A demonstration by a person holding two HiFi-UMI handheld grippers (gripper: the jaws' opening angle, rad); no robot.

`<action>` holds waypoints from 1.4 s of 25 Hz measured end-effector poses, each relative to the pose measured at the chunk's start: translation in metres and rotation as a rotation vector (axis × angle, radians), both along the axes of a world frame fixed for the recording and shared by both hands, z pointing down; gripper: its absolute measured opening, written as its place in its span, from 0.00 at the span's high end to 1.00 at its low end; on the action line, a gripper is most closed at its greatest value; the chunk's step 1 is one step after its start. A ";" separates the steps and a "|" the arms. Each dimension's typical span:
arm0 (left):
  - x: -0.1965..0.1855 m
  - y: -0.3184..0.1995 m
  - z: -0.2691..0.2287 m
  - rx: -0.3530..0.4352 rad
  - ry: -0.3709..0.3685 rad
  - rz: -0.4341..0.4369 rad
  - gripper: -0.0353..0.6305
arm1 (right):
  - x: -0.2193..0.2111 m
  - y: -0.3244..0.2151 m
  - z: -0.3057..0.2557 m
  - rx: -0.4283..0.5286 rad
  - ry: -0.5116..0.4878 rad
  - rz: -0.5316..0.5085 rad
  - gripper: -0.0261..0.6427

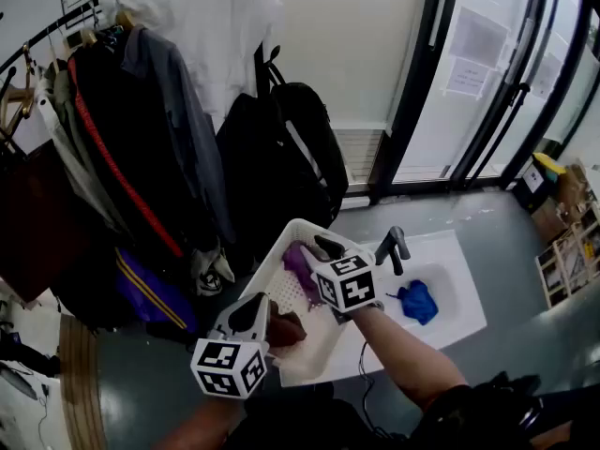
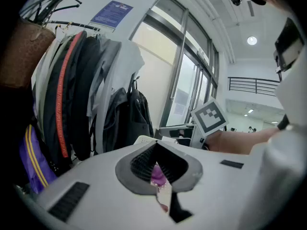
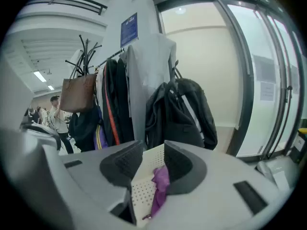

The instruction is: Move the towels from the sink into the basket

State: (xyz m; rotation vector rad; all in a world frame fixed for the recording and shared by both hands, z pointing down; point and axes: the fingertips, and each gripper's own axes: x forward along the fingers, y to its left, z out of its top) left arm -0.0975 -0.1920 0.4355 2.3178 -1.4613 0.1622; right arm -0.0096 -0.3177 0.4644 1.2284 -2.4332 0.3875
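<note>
Purple towel [image 1: 300, 265] lengthwise down basket [image 1: 298, 224] wall

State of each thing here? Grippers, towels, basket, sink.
Left gripper: shut on red towel, at basket edge.
Right gripper: open; purple towel shows between jaws, not clamped.
Red towel: held by left gripper.
Purple towel: in basket.
Blue towel: in sink.
Basket: holds purple towel.
Sink: holds blue towel.

Daylight enters through the glass doors [image 1: 487, 73]; the coats [image 1: 122, 139] hang in shadow. Fisheye distortion bends all edges; close foreground is soft.
</note>
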 end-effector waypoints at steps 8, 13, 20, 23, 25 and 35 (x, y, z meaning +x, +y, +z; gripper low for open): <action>-0.023 0.027 -0.037 0.102 0.050 -0.046 0.94 | 0.027 0.056 -0.068 0.154 -0.126 0.051 0.90; -0.018 0.040 -0.070 0.197 0.052 0.005 0.94 | 0.037 0.085 -0.102 0.238 -0.189 0.070 0.94; -0.013 0.051 -0.099 0.274 0.033 0.039 0.94 | 0.042 0.115 -0.121 0.310 -0.222 0.077 0.94; -0.011 0.050 -0.100 0.273 0.025 0.040 0.94 | 0.047 0.125 -0.121 0.323 -0.228 0.085 0.94; -0.009 0.052 -0.101 0.278 0.019 0.038 0.94 | 0.050 0.132 -0.121 0.336 -0.231 0.087 0.95; -0.004 0.058 -0.103 0.304 -0.008 0.071 0.94 | 0.053 0.143 -0.124 0.364 -0.228 0.090 0.95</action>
